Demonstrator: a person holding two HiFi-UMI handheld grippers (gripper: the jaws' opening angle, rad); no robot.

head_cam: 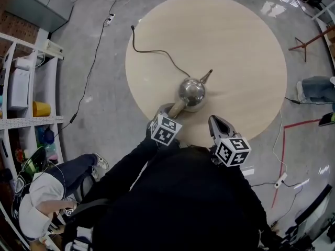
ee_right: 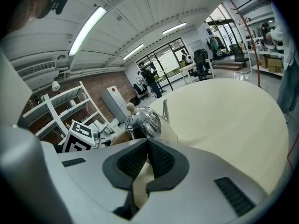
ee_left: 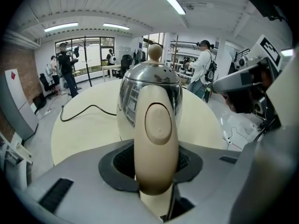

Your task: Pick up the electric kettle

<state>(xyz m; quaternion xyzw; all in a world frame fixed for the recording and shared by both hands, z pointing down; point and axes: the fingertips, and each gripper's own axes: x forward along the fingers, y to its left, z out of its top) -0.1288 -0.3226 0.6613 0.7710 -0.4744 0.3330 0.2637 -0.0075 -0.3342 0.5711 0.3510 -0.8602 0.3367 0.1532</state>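
A shiny steel electric kettle (head_cam: 191, 92) with a beige handle (head_cam: 177, 108) and a thin spout (head_cam: 207, 77) sits at the near side of the round wooden table (head_cam: 235, 46). My left gripper (head_cam: 169, 111) is shut on the handle. In the left gripper view the handle (ee_left: 156, 134) fills the gap between the dark pads (ee_left: 119, 164), with the kettle body (ee_left: 150, 85) just behind. My right gripper (head_cam: 216, 121) hovers to the right of the kettle, shut with nothing in it. Its pads (ee_right: 133, 161) meet, and the kettle (ee_right: 142, 121) shows beyond them on the left.
A dark power cord (head_cam: 152, 50) trails from the kettle across the table to its far left edge. White shelving (head_cam: 26, 82) stands at the left, with a seated person (head_cam: 47, 192) below it. Cables and red tape (head_cam: 285, 140) lie on the floor at the right.
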